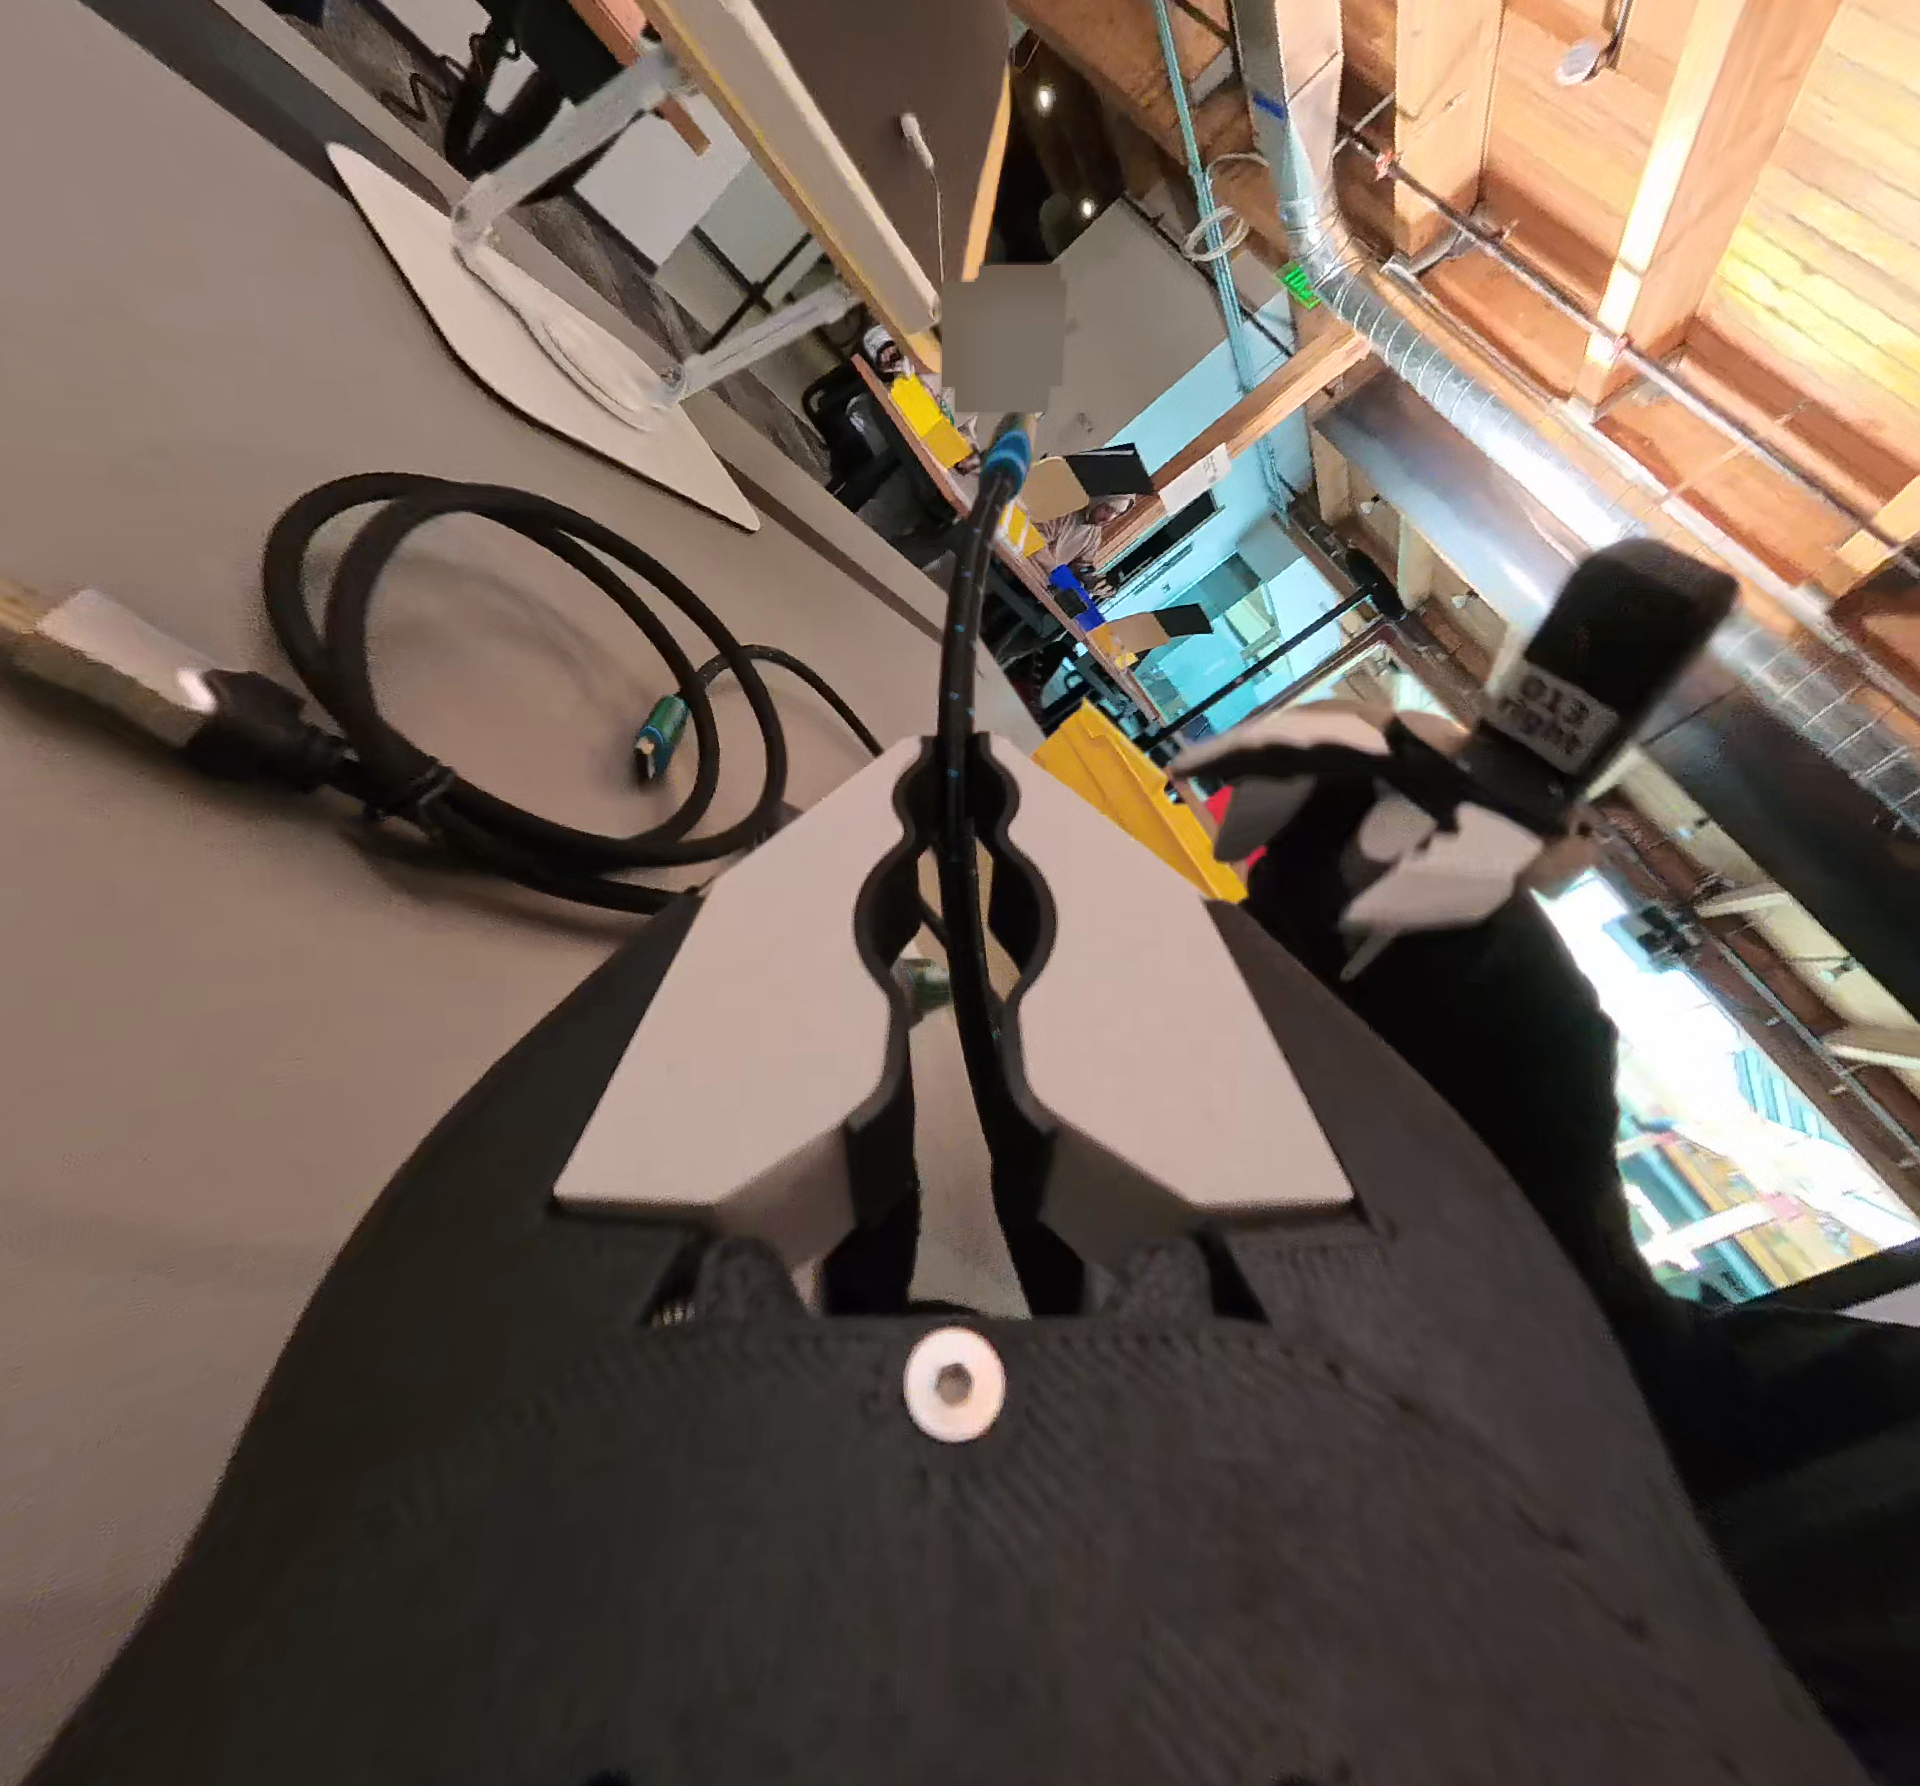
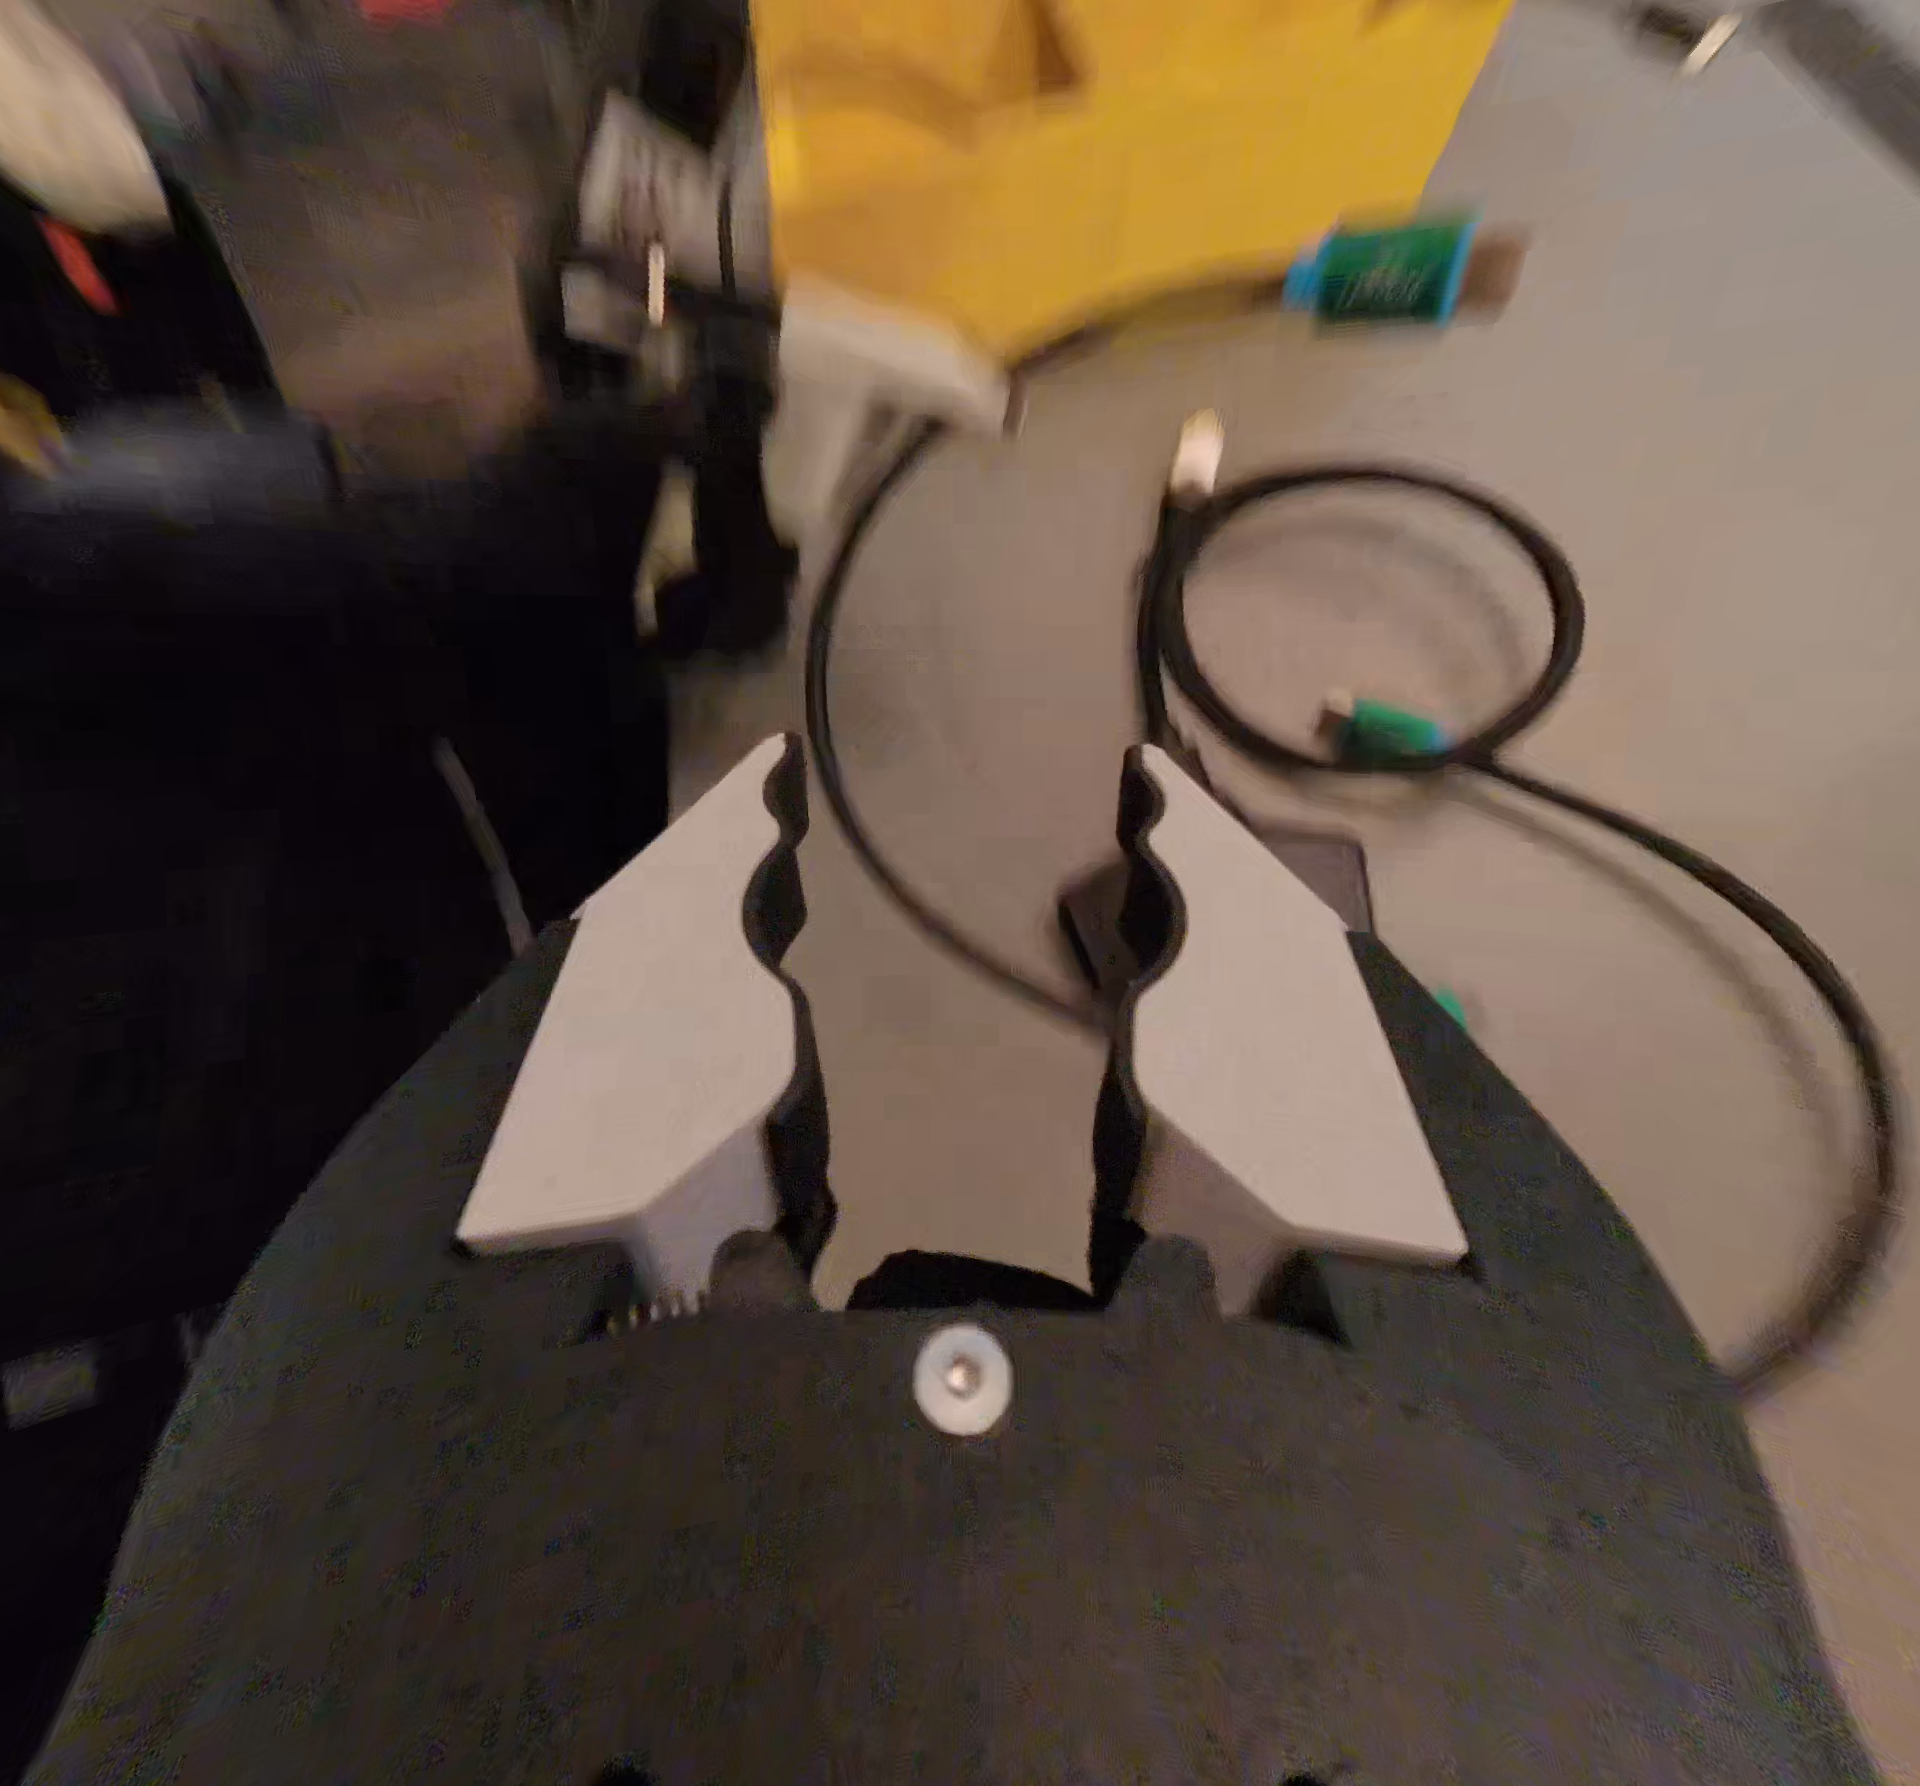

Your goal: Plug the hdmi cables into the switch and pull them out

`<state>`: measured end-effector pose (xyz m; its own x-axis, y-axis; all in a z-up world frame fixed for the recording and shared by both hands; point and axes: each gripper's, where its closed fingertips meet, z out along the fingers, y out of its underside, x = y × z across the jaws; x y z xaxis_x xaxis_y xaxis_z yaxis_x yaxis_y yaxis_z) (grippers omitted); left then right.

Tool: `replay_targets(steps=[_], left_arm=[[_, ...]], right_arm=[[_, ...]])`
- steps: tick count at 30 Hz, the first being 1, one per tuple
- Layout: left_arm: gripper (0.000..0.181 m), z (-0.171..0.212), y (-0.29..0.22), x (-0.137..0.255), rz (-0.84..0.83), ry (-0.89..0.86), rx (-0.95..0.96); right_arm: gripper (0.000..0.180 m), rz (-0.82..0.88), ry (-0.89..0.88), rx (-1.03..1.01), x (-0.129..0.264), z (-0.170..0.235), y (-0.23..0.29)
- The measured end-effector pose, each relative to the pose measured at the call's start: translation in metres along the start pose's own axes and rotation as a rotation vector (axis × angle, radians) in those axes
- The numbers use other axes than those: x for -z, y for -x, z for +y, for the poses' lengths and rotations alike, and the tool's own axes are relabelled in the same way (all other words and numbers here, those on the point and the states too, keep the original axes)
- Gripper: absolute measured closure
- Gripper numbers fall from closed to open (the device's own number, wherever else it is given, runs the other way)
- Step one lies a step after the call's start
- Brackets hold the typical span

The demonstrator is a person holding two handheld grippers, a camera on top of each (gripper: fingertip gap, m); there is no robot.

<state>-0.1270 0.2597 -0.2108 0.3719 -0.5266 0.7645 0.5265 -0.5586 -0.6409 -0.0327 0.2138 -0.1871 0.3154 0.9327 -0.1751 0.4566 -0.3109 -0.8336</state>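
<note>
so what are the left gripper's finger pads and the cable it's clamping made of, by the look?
Finger pads: matte light grey, probably 3D-printed plastic, with flat facets, scalloped inner edges and no shine.
HDMI cable: seemingly braided fabric sleeve, black with blue flecks.
Left gripper body: black printed plastic, going by the grainy layered texture.

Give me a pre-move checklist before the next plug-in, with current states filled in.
1. Left gripper shut on the black cable: ok.
2. Held cable's plug aligned with a port: cannot tell, no port shows.
3. Right gripper open and empty: ok.
4. Switch in clear view: not ok, partly hidden behind a finger, blurred.
5. Coiled cable lying free on the table: ok.
</note>
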Motion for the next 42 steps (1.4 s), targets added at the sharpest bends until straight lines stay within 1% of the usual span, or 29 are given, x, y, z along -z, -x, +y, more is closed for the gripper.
replay_targets(steps=[2,5,8,9,10,11,13,16,17,18,20,21,23,26,28,30,31,32,33,36,39,40,41,42], left_arm=[[0.177,0.011,-0.009,-0.007,0.011,0.016,-0.04],[0.177,0.025,-0.022,-0.014,0.037,0.027,-0.064],[0.178,0.038,-0.029,-0.018,0.044,0.049,-0.11],[0.178,0.044,-0.032,-0.02,0.061,0.065,-0.121],[0.177,0.049,-0.036,-0.022,0.086,0.079,-0.124],[0.177,0.054,-0.037,-0.024,0.098,0.098,-0.119],[0.177,0.067,-0.035,-0.027,0.099,0.175,-0.117],[0.161,0.057,-0.036,-0.021,0.096,0.156,-0.153],[0.155,0.049,-0.035,-0.018,0.074,0.144,-0.188],[0.149,0.04,-0.036,-0.014,0.055,0.134,-0.219],[0.133,0.027,-0.041,-0.011,0.034,0.175,-0.291],[0.13,0.024,-0.047,-0.01,0.034,0.209,-0.331],[0.13,0.031,-0.059,-0.013,0.052,0.336,-0.39],[0.128,0.047,-0.068,-0.018,0.031,0.462,-0.469],[0.128,0.054,-0.07,-0.021,0.032,0.494,-0.453],[0.13,0.057,-0.069,-0.02,0.038,0.503,-0.41],[0.134,0.059,-0.069,-0.019,0.048,0.513,-0.385],[0.158,0.062,-0.071,-0.017,0.077,0.529,-0.364],[0.17,0.063,-0.069,-0.016,0.067,0.529,-0.373],[0.171,0.064,-0.064,-0.015,0.043,0.53,-0.385],[0.171,0.049,-0.06,-0.017,0.035,0.432,-0.291],[0.172,0.041,-0.058,-0.016,0.042,0.387,-0.243],[0.172,0.033,-0.057,-0.016,0.052,0.333,-0.187],[0.172,0.026,-0.056,-0.015,0.066,0.289,-0.131]], right_arm=[[0.116,-0.037,-0.19,-0.152,-0.02,-0.025,-0.007],[0.111,-0.061,-0.314,-0.315,-0.051,-0.034,-0.025],[0.123,-0.164,-0.434,-0.483,-0.065,-0.041,-0.034],[0.137,-0.192,-0.463,-0.502,-0.066,-0.043,-0.034],[0.17,-0.227,-0.523,-0.47,-0.06,-0.051,-0.031],[0.176,-0.238,-0.551,-0.43,-0.056,-0.055,-0.029],[0.18,-0.238,-0.468,-0.36,-0.06,-0.048,-0.026],[0.18,-0.262,-0.363,-0.268,-0.06,-0.042,-0.018],[0.18,-0.296,-0.279,-0.218,-0.063,-0.035,-0.01],[0.18,-0.284,-0.188,-0.154,-0.066,-0.026,-0.007],[0.18,-0.266,-0.005,-0.01,-0.07,-0.006,0.0],[0.18,-0.274,0.088,0.062,-0.072,0.005,0.005],[0.18,-0.27,0.224,0.164,-0.076,0.021,0.011],[0.18,-0.367,0.308,0.272,-0.082,0.033,0.037],[0.18,-0.339,0.366,0.314,-0.088,0.04,0.038],[0.18,-0.333,0.394,0.348,-0.092,0.047,0.041],[0.18,-0.332,0.399,0.358,-0.093,0.049,0.042],[0.18,-0.328,0.4,0.364,-0.094,0.051,0.042],[0.18,-0.344,0.4,0.369,-0.093,0.053,0.046],[0.18,-0.323,0.416,0.398,-0.094,0.057,0.045],[0.177,-0.241,0.337,0.388,-0.097,0.044,0.036],[0.166,-0.183,0.29,0.374,-0.097,0.036,0.029],[0.145,-0.094,0.225,0.349,-0.096,0.025,0.018],[0.128,-0.024,0.159,0.305,-0.094,0.015,0.01]])
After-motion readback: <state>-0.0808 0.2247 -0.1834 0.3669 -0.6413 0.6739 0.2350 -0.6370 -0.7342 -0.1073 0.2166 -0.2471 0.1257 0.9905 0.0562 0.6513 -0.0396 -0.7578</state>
